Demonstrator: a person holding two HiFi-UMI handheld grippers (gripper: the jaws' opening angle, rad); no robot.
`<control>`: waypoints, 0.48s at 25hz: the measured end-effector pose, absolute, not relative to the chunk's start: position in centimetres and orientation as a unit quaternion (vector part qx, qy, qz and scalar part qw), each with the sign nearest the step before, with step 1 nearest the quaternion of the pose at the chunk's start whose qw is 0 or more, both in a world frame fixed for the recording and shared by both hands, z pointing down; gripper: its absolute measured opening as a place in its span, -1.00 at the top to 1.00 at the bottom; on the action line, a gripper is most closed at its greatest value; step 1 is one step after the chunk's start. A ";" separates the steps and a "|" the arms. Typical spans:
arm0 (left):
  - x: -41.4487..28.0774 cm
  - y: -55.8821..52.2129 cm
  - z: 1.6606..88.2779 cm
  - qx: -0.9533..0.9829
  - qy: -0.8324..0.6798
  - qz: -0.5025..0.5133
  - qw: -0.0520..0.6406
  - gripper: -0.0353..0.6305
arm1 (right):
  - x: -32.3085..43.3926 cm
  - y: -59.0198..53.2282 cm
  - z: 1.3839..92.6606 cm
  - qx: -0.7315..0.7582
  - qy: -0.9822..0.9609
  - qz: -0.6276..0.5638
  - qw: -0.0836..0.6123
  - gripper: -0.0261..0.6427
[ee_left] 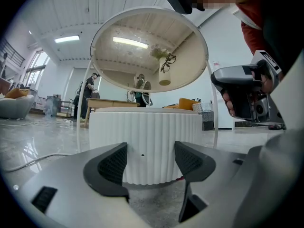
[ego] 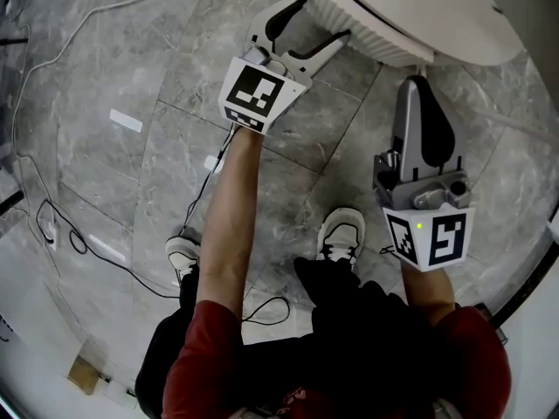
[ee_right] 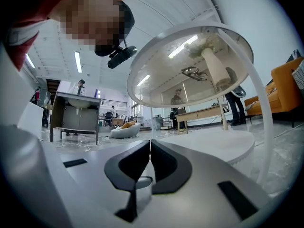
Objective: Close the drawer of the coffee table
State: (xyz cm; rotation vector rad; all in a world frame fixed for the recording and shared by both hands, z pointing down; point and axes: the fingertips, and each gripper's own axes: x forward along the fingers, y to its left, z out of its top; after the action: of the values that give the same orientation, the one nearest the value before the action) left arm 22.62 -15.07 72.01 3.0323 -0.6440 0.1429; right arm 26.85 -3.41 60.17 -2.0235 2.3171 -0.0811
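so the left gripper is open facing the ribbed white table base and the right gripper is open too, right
No: the right gripper is shut, jaws together on nothing, as the right gripper view shows. The left gripper is open, facing the ribbed white table base.

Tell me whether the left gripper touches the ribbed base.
Apart. The left gripper view shows floor between the open jaws of the left gripper and the ribbed base.
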 end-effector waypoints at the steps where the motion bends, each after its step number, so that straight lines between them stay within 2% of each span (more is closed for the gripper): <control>1: 22.6 -15.1 72.0 0.977 -0.208 0.043 0.021 -0.05 | 27.0 -3.5 60.2 -0.658 0.752 -0.027 0.032 0.85; 12: 22.6 -15.2 71.9 0.977 -0.210 0.034 0.020 -0.03 | 28.2 -3.2 60.7 -0.667 0.744 -0.035 0.037 0.85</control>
State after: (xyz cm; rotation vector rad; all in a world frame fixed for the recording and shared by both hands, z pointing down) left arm 22.64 -15.24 71.93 3.0315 -0.6511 0.1065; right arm 28.19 -3.15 60.74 -2.0462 2.2820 -0.1067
